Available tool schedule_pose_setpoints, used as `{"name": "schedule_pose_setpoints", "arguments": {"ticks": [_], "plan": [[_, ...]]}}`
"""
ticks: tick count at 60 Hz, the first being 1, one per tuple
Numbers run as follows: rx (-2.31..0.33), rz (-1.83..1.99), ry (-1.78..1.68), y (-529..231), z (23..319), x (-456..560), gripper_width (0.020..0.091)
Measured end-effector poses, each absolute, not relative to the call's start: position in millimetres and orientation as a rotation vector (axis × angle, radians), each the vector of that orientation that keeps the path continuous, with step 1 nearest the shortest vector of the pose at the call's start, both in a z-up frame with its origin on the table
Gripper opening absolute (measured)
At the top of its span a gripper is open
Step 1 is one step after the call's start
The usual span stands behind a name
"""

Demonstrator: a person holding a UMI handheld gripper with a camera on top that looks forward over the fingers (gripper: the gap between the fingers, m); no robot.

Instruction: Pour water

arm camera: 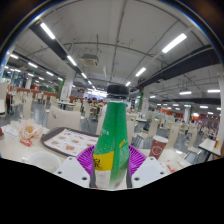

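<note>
Gripping the green bottle (111, 140), hand-held gripper (111, 166) hides its label.

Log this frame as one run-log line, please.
phase: bottle held | gripper: shut on green bottle | bottle: upright, black cap on | table: tray beyond | pour: not begun

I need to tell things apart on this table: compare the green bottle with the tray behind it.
The green bottle stands upright between the fingers; the tray lies flat on the table beyond them. The bottle is translucent green with a black cap; the tray is pale with printed paper on it. The bottle is held by the gripper; the tray rests untouched. Both are close ahead.
</note>
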State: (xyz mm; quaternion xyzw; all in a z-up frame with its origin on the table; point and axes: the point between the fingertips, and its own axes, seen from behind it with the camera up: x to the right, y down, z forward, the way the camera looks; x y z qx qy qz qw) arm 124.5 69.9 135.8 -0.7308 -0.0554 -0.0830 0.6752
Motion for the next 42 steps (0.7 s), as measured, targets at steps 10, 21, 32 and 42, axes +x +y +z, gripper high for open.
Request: {"name": "schedule_pose_setpoints", "arguments": {"ticks": [10,21,32,42], "plan": [[-1.724,0.029,-0.072,75,93,117,0.0409],[-1.735,0.011,-0.143,76,76,111,0.0410],[-1.738,-0.004,-0.150,79,75,112,0.0411],[-1.752,0.016,-0.130,70,76,112,0.0503]]}}
